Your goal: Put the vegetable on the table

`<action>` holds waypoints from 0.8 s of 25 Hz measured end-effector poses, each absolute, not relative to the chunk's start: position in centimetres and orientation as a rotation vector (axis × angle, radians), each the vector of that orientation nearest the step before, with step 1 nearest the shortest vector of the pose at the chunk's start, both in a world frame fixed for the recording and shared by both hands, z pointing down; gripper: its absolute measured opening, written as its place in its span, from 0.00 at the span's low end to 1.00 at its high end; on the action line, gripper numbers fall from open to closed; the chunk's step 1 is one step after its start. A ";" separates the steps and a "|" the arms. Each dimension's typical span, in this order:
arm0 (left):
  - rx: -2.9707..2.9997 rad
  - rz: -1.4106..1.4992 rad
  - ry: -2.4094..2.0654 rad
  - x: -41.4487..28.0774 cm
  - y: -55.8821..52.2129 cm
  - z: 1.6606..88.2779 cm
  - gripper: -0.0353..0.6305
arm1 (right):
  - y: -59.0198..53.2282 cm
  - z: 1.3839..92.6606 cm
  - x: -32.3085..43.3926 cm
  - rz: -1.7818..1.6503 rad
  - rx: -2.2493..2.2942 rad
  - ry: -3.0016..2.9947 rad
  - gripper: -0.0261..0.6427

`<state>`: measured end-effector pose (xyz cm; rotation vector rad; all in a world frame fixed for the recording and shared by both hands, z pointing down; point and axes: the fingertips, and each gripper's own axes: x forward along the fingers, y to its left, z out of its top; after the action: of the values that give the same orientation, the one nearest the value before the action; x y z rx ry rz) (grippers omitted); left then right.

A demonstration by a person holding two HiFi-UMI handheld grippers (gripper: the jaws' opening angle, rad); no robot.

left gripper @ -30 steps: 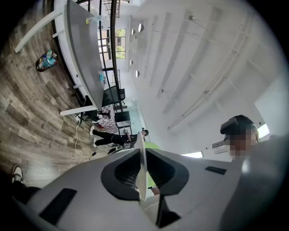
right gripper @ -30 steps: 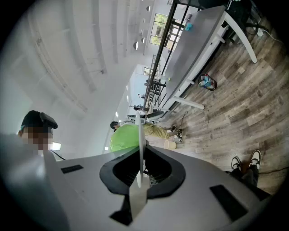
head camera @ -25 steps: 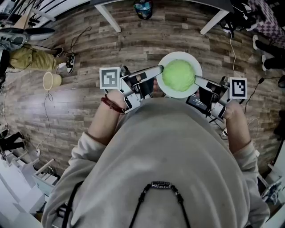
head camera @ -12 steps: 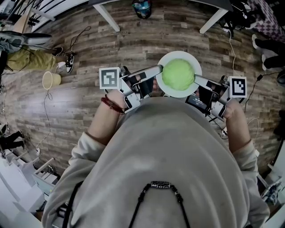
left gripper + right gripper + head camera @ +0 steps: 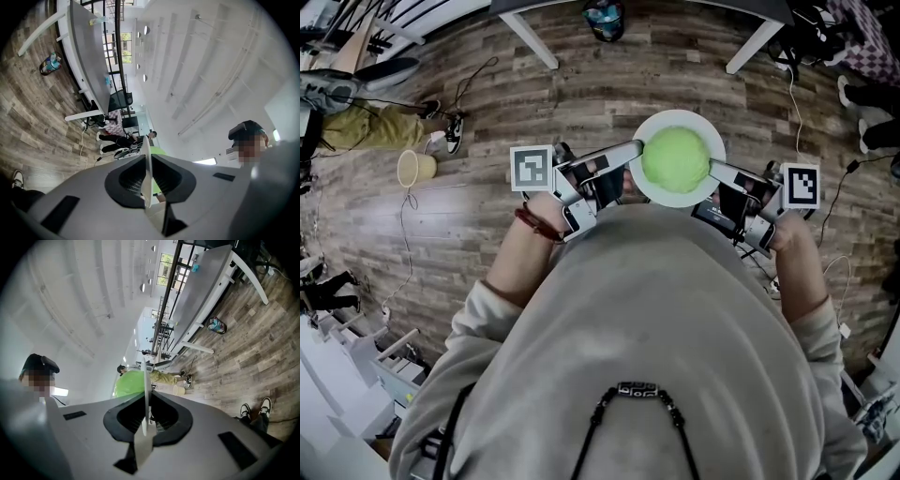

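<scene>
A round green vegetable (image 5: 675,157) lies on a white plate (image 5: 709,128) held in the air in front of the person's chest, above a wooden floor. My left gripper (image 5: 636,148) is shut on the plate's left rim, and my right gripper (image 5: 718,172) is shut on its right rim. In the left gripper view the plate (image 5: 146,154) runs edge-on between the pads of the left gripper (image 5: 147,163), with a sliver of the vegetable (image 5: 157,151) behind. The right gripper view shows the same: the plate (image 5: 146,380) edge-on in the right gripper (image 5: 146,403), the vegetable (image 5: 130,383) to its left.
A grey table (image 5: 89,51) with white legs (image 5: 530,39) stands ahead at the top of the head view, with a bag (image 5: 602,19) on the floor under it. A yellow cup (image 5: 414,169), cables and a seated person's legs (image 5: 366,127) are at the left.
The head view has drifted slightly. The plate, the vegetable and both grippers keep the same pose.
</scene>
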<state>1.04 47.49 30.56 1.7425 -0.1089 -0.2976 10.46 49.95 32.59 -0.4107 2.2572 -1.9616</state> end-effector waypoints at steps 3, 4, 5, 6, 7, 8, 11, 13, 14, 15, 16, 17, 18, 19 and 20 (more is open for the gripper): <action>1.779 -0.278 -0.106 1.3 47.5 30.4 0.12 | 49.9 32.7 10.6 -1.945 -0.405 2.255 0.09; 1.794 -0.270 -0.102 1.6 47.6 30.3 0.12 | 49.9 32.7 10.9 -1.939 -0.401 2.255 0.09; 1.804 -0.265 -0.099 2.0 47.7 30.2 0.12 | 50.0 32.7 11.2 -1.935 -0.401 2.255 0.09; 1.810 -0.263 -0.096 2.3 47.7 30.1 0.12 | 50.0 32.6 11.6 -1.933 -0.404 2.256 0.09; 1.811 -0.264 -0.097 2.5 47.8 30.0 0.12 | 50.1 32.6 11.8 -1.931 -0.410 2.258 0.09; 1.809 -0.267 -0.101 2.6 47.8 30.0 0.12 | 50.1 32.5 12.0 -1.928 -0.415 2.263 0.09; 1.789 -0.284 -0.122 3.0 47.7 30.3 0.12 | 50.0 32.6 12.6 -1.934 -0.408 2.278 0.09; 1.774 -0.301 -0.128 3.3 47.6 30.5 0.12 | 49.8 32.8 12.9 -1.952 -0.395 2.272 0.09; 1.767 -0.308 -0.129 3.5 47.6 30.6 0.12 | 49.8 32.9 13.0 -1.965 -0.394 2.267 0.09; 1.760 -0.313 -0.132 3.6 47.7 30.8 0.12 | 49.9 33.1 13.1 -1.978 -0.395 2.264 0.09; 1.754 -0.314 -0.136 3.6 47.7 31.0 0.12 | 49.9 33.2 13.2 -1.988 -0.396 2.264 0.09; 1.750 -0.314 -0.141 3.7 47.7 31.2 0.12 | 49.9 33.3 13.2 -1.994 -0.394 2.263 0.09; 1.748 -0.314 -0.145 3.7 47.6 31.3 0.12 | 49.9 33.3 13.3 -1.999 -0.394 2.261 0.09; 1.747 -0.314 -0.147 3.7 47.6 31.2 0.12 | 49.9 33.3 13.3 -2.004 -0.395 2.257 0.09; 1.746 -0.314 -0.148 3.8 47.6 31.1 0.12 | 49.9 33.3 13.3 -2.005 -0.395 2.255 0.09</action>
<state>3.77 47.63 31.15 1.7459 -0.1483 -0.3145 13.32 49.90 33.26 -0.3945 2.2554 -2.0047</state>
